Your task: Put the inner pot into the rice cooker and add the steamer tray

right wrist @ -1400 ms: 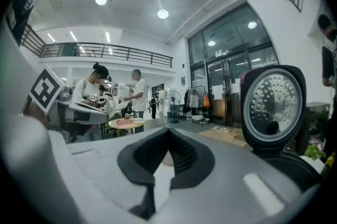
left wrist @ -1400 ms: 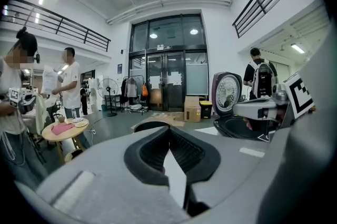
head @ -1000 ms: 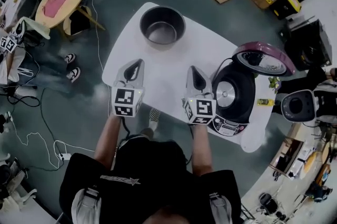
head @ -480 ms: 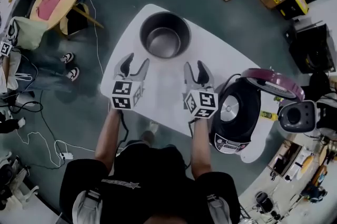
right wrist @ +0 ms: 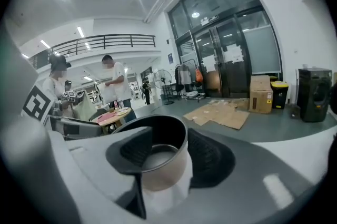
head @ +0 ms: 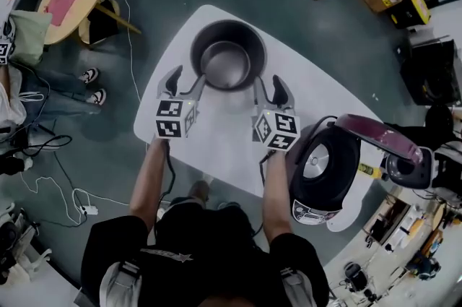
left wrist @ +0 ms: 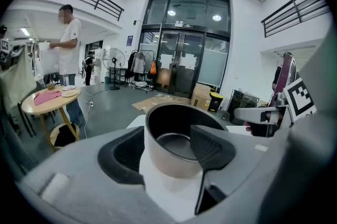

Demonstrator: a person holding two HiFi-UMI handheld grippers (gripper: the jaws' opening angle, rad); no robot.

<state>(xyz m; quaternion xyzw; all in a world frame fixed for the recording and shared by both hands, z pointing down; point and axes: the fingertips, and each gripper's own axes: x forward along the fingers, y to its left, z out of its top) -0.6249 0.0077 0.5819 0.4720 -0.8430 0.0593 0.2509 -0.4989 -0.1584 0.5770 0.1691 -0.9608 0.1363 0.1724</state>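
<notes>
Pot (head: 227, 55) upright and empty at far end of white table (head: 216, 146), both tongs spread wide at its near rim.
L gripper (head: 185, 81) is at pot's near-left side, R gripper (head: 269, 87) at near-right. Jaws on both have just been opening and now stand apart, pads clamped on nothing. In L gripper view I see pot wall in the gap betw the jaws, w/ the right-hand pad overlapping the rim; R gripper view shows the same, mirrored. Can't tell if any fingertip touches the rim. Cooker (head: 321, 168) stands at table's right edge, just beside the R arm and apart from pot, w/ lid (head: 379, 136) swung up and the inside open to view.
</notes>
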